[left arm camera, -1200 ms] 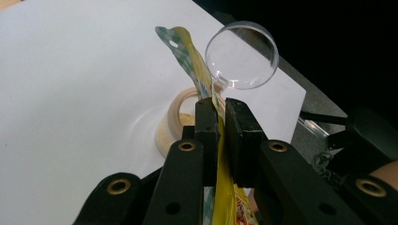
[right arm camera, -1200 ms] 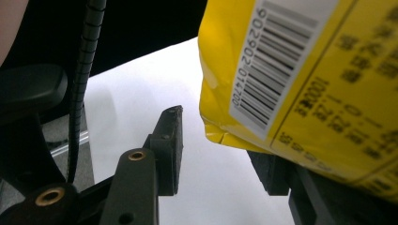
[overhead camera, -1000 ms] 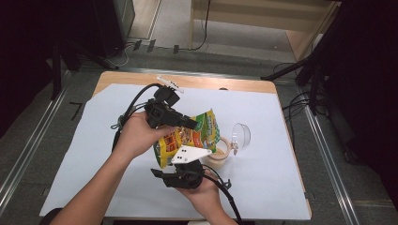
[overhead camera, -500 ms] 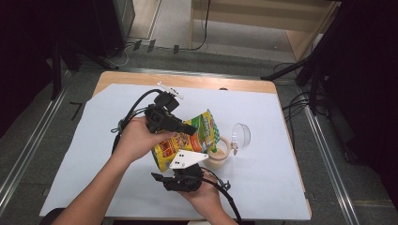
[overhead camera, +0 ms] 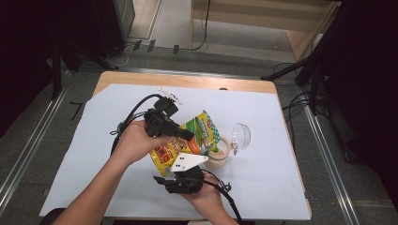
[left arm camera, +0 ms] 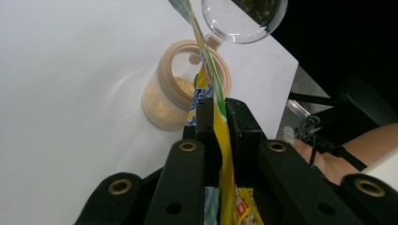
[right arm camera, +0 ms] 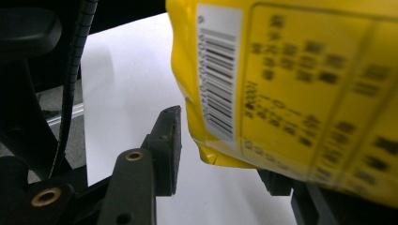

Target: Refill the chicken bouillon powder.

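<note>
Left gripper [overhead camera: 185,135] clamped tight on the edge of a yellow and green snack bag [overhead camera: 187,143], thin side of the bag squeezed between both black jaws. Bag held up in the air, tipped over a small round jar [overhead camera: 219,157] on the white table cover [overhead camera: 281,187]. Jar standing upright, some pale crumbly powder inside, clear lid [overhead camera: 241,136] flipped open just beside it. Right gripper [overhead camera: 183,180] down below the bag, near the front of the table. Its jaws spread apart, one on each side of the bag's bottom corner, left jaw clearly not touching the bag, so not gripping. Barcode on the bag's back, seen up close.
</note>
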The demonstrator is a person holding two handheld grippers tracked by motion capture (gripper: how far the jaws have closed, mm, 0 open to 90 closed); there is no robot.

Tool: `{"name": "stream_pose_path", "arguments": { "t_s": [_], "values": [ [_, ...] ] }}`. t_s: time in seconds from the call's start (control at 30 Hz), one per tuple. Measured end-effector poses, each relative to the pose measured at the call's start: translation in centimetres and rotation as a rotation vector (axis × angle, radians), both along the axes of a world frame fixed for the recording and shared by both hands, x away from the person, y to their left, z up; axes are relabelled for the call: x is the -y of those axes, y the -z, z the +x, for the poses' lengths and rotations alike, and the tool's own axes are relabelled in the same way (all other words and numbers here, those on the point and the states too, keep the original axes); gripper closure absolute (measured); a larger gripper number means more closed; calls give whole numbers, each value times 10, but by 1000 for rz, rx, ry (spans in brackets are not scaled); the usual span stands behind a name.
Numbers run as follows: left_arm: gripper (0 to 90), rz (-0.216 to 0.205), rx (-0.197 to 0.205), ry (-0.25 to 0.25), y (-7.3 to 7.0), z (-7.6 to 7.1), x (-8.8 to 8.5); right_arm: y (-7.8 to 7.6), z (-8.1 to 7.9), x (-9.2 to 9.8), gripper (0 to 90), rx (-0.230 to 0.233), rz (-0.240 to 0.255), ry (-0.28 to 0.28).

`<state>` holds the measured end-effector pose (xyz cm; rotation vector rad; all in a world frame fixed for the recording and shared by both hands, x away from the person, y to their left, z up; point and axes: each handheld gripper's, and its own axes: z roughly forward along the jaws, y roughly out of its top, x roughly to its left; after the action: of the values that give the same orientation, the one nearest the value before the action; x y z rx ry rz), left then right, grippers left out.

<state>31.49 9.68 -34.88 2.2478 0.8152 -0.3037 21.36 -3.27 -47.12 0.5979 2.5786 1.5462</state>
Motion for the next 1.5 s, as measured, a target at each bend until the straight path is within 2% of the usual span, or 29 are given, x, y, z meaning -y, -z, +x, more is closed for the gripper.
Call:
{"name": "stream_pose_path", "arguments": {
  "t_s": [0.1, 0.2, 0.37, 0.57, 0.83, 1.0, 1.1, 1.27, 1.5],
  "values": [
    [864, -4, -3, 4, 1, 0, -2, 2, 1, 0, 570, -14, -6, 2],
    [867, -29, -16, 1, 1, 0, -5, 4, 2, 0, 562, -13, -15, 6],
    [870, -28, -14, -1, 3, 0, -8, 7, 5, 0, 556, -25, -16, 17],
    [882, -29, -10, 8, 3, -1, -14, 9, 5, 0, 553, -14, -33, 17],
    [889, -37, -14, 5, 2, -3, -23, 8, 7, 2, 530, -17, -27, 38],
    [887, -44, -25, 5, 4, -3, -27, 9, 8, 3, 522, -17, -41, 45],
    [883, -48, -31, 1, 7, -2, -26, 9, 8, 2, 527, -12, -46, 45],
    [859, -65, -45, 1, 12, 1, -20, 12, 10, 2, 536, -31, -65, 46],
    [856, -56, -34, 2, 17, 4, -12, 15, 8, -3, 544, -23, -77, 23]
  ]
}}
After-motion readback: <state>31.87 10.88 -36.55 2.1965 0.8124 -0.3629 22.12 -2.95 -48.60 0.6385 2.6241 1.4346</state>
